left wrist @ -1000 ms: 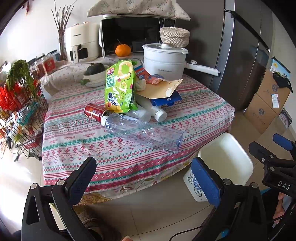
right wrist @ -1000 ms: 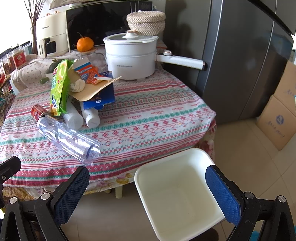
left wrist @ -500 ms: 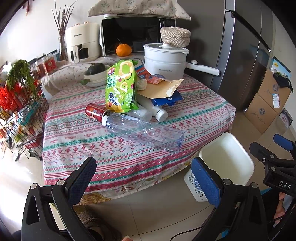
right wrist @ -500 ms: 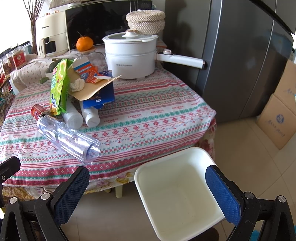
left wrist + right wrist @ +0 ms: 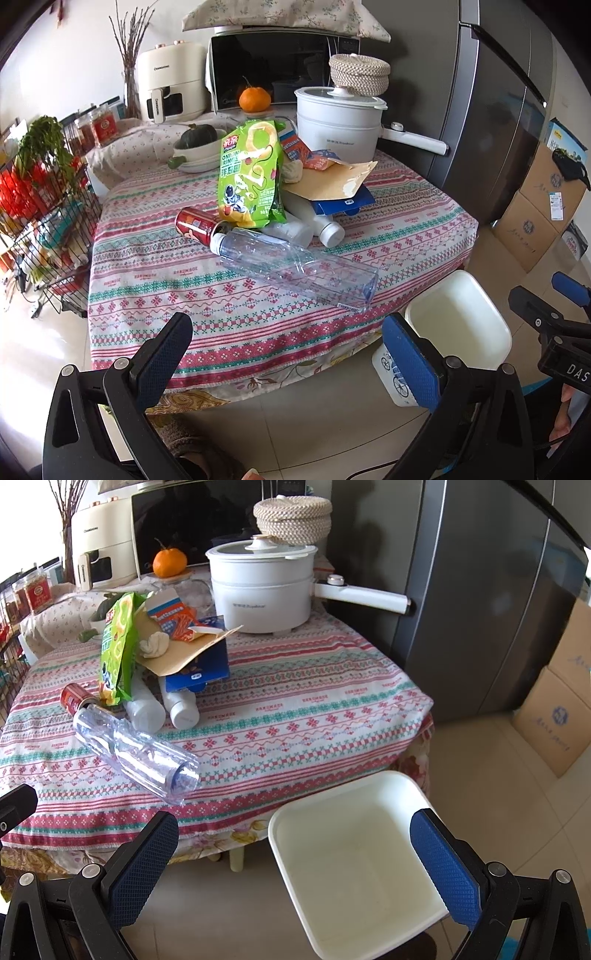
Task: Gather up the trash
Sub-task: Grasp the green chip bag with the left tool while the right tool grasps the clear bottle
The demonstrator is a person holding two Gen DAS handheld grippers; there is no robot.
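Trash lies on the patterned tablecloth [image 5: 258, 317]: a clear plastic bottle [image 5: 295, 269] on its side, a red can [image 5: 194, 224], a green onion-rings bag [image 5: 251, 177], two white bottles [image 5: 325, 227], a brown envelope [image 5: 332, 181] on a blue box [image 5: 343, 205]. The bottle [image 5: 136, 749] and bag [image 5: 116, 653] also show in the right wrist view. A white bin [image 5: 354, 853] stands on the floor by the table's near right corner. My left gripper [image 5: 291, 350] is open and empty in front of the table. My right gripper [image 5: 295, 853] is open and empty above the bin.
A white electric pot [image 5: 340, 118], an orange [image 5: 254, 99], a microwave [image 5: 273, 66] and a bowl with a squash [image 5: 197, 146] stand at the back. A grey fridge [image 5: 472, 602] and cardboard boxes [image 5: 557, 716] are right. A wire rack [image 5: 40, 229] is left.
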